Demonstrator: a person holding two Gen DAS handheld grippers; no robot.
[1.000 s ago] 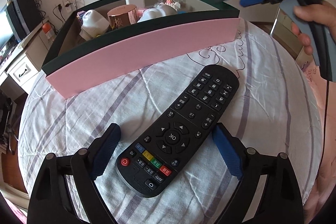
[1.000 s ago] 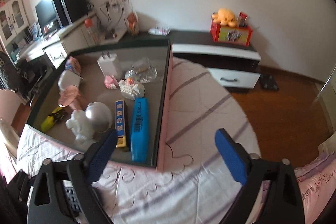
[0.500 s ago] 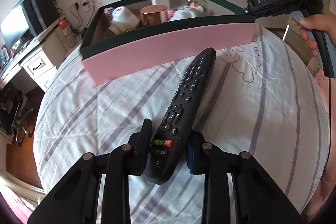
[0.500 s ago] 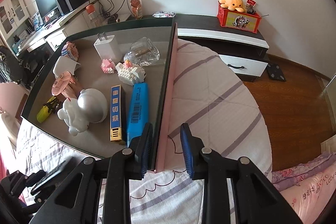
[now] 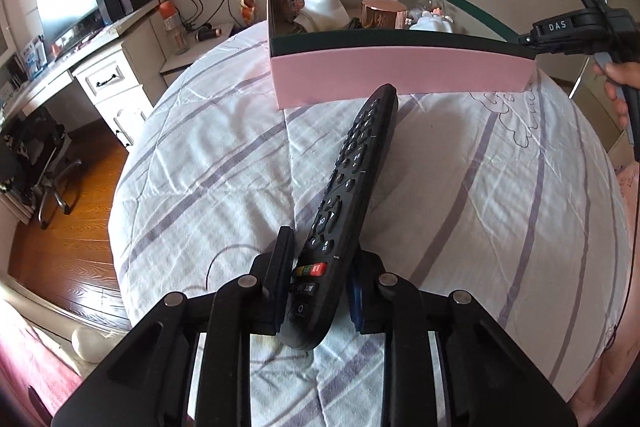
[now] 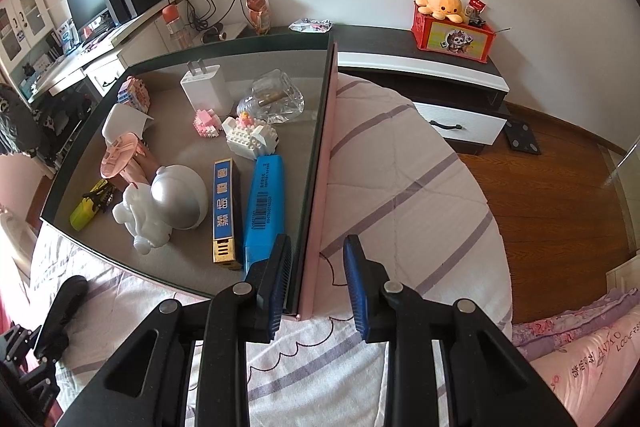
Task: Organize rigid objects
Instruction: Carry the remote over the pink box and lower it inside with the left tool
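A black remote hangs tilted on its edge over the striped sheet, its far end pointing at the box. My left gripper is shut on its near end, and the jaws are still closing on it. The remote's tip shows at the lower left of the right wrist view. The pink box with a dark green rim lies on the bed and holds several small objects. My right gripper straddles the box wall at its near corner, jaws drawn in on it. From the left, that gripper sits at the box's right corner, held by a hand.
Inside the box lie a blue case, a white astronaut figure and a white charger, among others. A desk with a monitor stands left of the bed. A low cabinet and wooden floor lie beyond it.
My left jaws closed on the remote, which was lying flat, raised it and turned it on edge. My right jaws closed around the box wall and then stayed put.
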